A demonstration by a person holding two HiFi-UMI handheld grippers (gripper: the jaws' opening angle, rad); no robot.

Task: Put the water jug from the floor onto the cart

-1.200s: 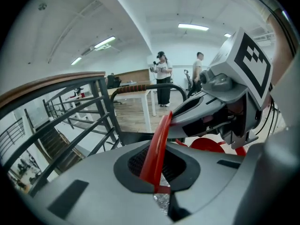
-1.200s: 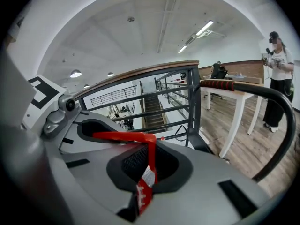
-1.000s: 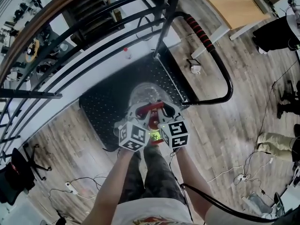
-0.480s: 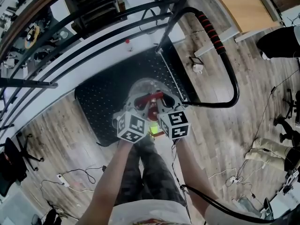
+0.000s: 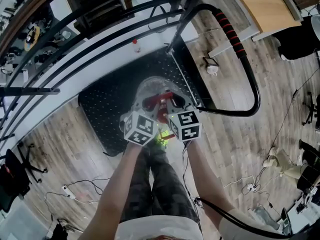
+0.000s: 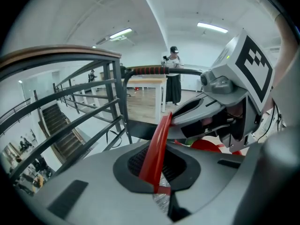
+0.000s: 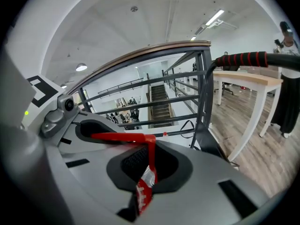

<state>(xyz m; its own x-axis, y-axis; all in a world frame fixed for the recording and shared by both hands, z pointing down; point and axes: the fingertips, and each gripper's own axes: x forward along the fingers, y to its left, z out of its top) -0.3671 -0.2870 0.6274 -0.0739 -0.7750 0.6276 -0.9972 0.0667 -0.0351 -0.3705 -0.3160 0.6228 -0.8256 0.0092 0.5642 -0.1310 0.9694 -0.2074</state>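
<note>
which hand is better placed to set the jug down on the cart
Neither alone: left tongs and right tongs both clamp the red handle, jug over the cart deck; lower with both.

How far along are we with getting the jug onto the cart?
Done: water jug is off the floor, over the cart deck. In hand: left gripper and right gripper both shut on its red handle. Left: set it down, release.

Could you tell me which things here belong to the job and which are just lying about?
Job: clear plastic water jug with red handle; black flat cart; left gripper and right gripper, both shut on its handle.
Lying about: light wooden table; white power strip.
</note>
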